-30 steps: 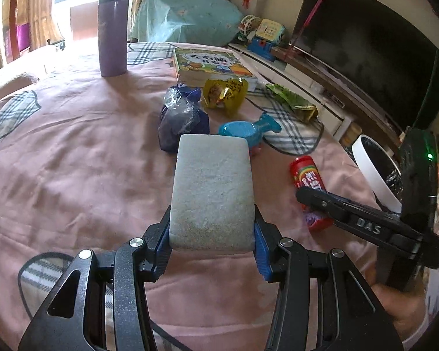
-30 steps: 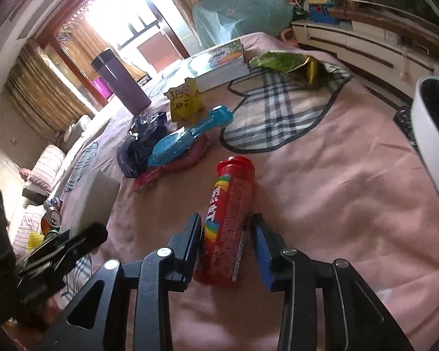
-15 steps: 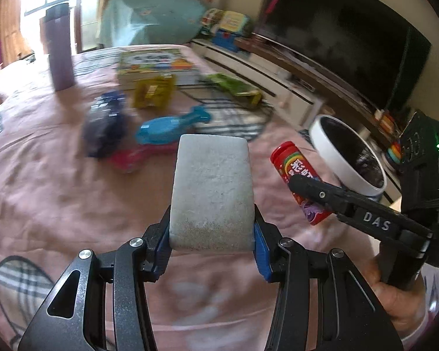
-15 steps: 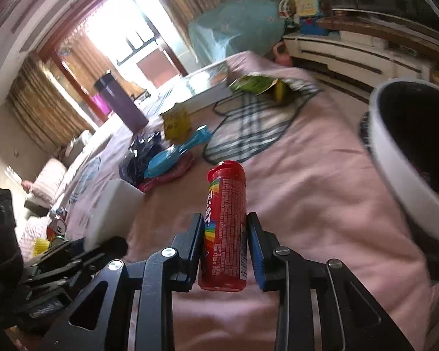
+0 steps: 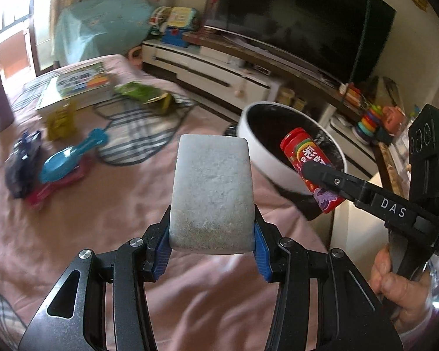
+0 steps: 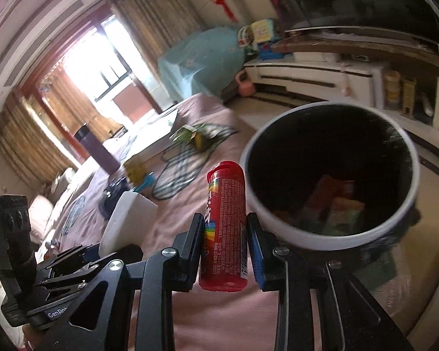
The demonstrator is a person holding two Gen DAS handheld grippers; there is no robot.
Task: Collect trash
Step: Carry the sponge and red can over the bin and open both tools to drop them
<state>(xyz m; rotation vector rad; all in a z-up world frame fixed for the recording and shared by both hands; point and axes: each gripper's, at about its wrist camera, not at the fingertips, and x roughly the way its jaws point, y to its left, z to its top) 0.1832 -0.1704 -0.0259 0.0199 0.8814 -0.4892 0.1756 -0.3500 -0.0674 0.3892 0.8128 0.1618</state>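
Note:
My left gripper (image 5: 212, 231) is shut on a grey-white sponge block (image 5: 212, 190), held above the pink cloth. In the right wrist view the same block (image 6: 125, 219) shows at the left. My right gripper (image 6: 225, 231) is shut on a red candy tube (image 6: 225, 225), lifted off the cloth and close to the rim of a white bin with a black liner (image 6: 406, 152). Wrappers lie at the bottom of the bin. From the left wrist view, the tube (image 5: 310, 166) hangs in front of the bin (image 5: 248, 122).
On the pink cloth (image 5: 102, 204) lie a blue scoop (image 5: 70, 158), a dark bag (image 5: 22, 158), a yellow packet (image 5: 60, 120), a green wrapper (image 5: 143, 93), a book (image 5: 76, 84) and a purple flask (image 6: 98, 152). A TV cabinet (image 5: 219, 73) runs behind.
My right gripper closed on the red tube, lifted it off the cloth and carried it up to the bin. My left gripper moved the same way, still holding the sponge block.

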